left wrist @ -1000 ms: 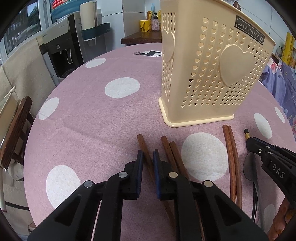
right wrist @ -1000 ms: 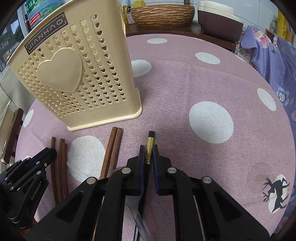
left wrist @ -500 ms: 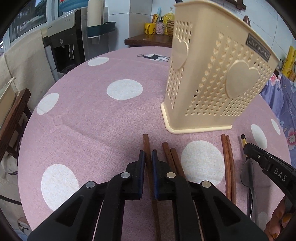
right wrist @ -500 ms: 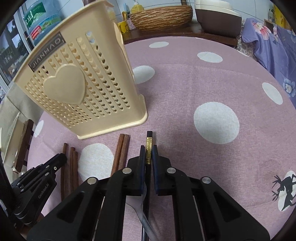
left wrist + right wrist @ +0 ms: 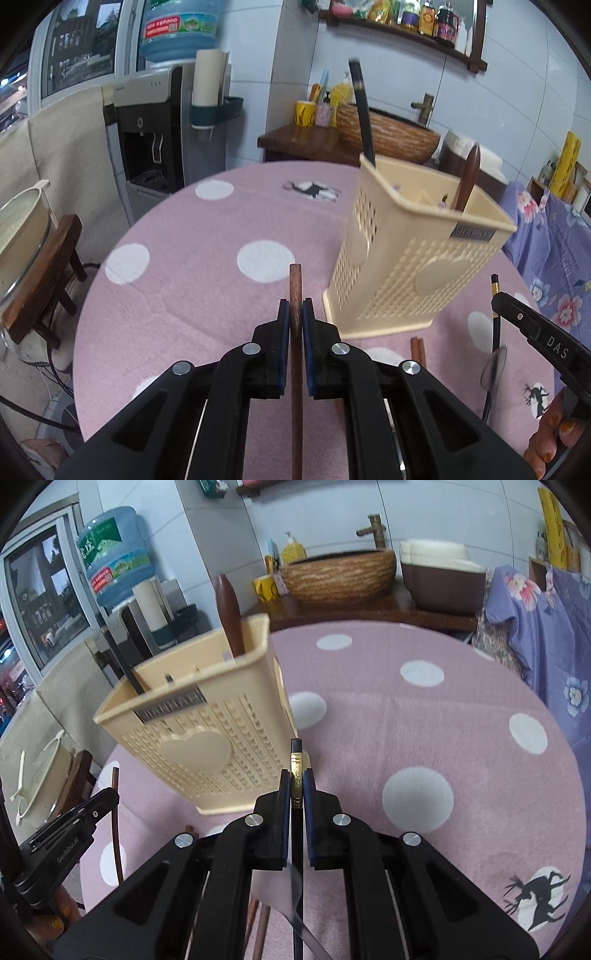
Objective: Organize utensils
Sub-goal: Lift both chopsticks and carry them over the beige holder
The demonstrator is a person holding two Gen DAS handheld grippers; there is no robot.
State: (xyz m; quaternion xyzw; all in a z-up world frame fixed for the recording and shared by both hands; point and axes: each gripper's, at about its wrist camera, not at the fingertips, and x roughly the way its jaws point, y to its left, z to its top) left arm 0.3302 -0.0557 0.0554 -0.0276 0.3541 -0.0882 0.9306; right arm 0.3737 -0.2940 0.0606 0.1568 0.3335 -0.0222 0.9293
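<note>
Left gripper (image 5: pixel 294 312) clamped on wooden chopstick (image 5: pixel 295 291), right gripper (image 5: pixel 296 784) clamped on black-handled spoon (image 5: pixel 296 764), right view alone showing handle's gold band.

We read "DAS" on the right tool (image 5: pixel 493 291) and "GenRobot.AI" on the left tool (image 5: pixel 114 794). The plate on the cream utensil holder (image 5: pixel 207 746) is too blurred.

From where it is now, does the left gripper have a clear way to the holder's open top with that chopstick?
Probably yes. The left gripper is shut on the wooden chopstick, and the cream utensil holder stands just right of it, with nothing between. Its top is open apart from a black handle and a brown handle.
</note>
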